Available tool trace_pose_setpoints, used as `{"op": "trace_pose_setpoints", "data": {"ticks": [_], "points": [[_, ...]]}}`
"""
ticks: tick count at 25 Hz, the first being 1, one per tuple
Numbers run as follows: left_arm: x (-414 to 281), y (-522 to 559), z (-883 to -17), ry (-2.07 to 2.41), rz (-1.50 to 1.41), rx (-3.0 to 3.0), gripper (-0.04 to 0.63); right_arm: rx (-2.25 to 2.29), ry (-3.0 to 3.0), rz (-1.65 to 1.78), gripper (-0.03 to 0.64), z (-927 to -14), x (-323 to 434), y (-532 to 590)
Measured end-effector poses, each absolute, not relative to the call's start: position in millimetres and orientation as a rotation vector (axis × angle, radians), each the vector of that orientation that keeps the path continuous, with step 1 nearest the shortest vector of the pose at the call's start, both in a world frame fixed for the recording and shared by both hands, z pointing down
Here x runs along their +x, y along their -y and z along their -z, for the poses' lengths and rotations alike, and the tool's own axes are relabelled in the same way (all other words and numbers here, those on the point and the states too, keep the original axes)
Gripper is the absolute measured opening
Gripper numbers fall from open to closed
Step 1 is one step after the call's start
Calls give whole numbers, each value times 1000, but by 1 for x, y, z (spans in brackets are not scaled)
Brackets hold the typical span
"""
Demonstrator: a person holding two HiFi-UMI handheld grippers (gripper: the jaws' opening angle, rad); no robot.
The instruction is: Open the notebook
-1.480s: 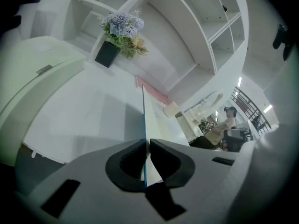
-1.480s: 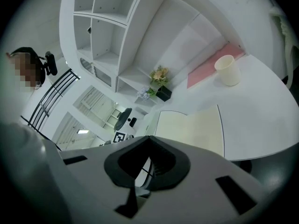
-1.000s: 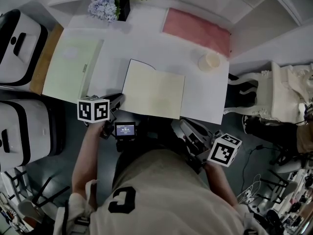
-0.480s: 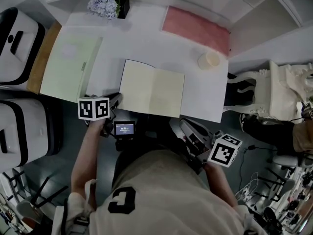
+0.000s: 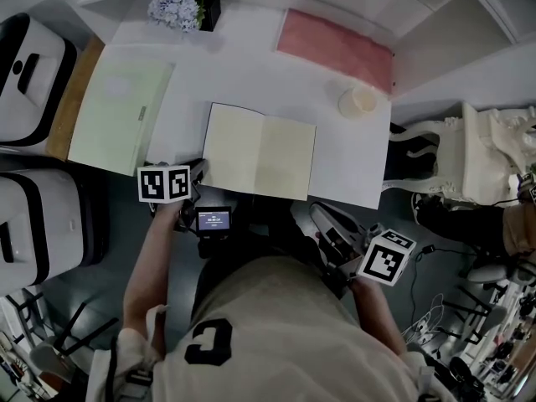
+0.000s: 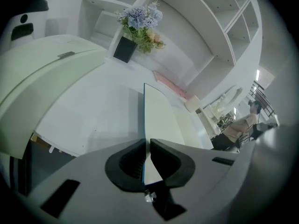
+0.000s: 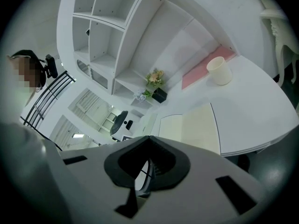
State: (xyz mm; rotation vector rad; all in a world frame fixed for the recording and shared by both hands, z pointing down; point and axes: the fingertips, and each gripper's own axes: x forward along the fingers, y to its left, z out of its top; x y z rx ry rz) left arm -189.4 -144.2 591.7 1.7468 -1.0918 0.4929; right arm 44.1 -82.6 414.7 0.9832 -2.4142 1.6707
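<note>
The notebook [image 5: 260, 151] lies open on the white table [image 5: 251, 65], showing two cream pages. My left gripper [image 5: 201, 174] is at its near left corner, shut on the left-hand cover. In the left gripper view the thin blue-edged cover [image 6: 159, 115] runs straight between the jaws of the left gripper [image 6: 145, 143], with the pads pressed on it. My right gripper [image 5: 316, 214] hangs off the table's near edge, below the notebook's right page, shut with nothing in it. In the right gripper view the notebook [image 7: 191, 127] lies ahead of the right gripper [image 7: 148, 138].
A pale green folder [image 5: 117, 115] lies left of the notebook. A cream cup [image 5: 358, 103] and a pink cloth [image 5: 335, 50] sit at the back right, and a flower pot [image 5: 180, 7] at the back left. White cases [image 5: 33, 74] stand left of the table and an ornate white chair [image 5: 469, 157] to its right.
The left-hand cover has swung further left and down and now lies nearly flat. My left gripper sank a little with it. The right gripper stayed put.
</note>
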Motion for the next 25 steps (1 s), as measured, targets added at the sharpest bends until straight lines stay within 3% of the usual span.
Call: {"op": "trace_pose_setpoints", "data": {"ticks": [25], "points": [[-187,143,-605,1194,-695,1774,40,935,2407,-1706,12,-425,42,93]]}}
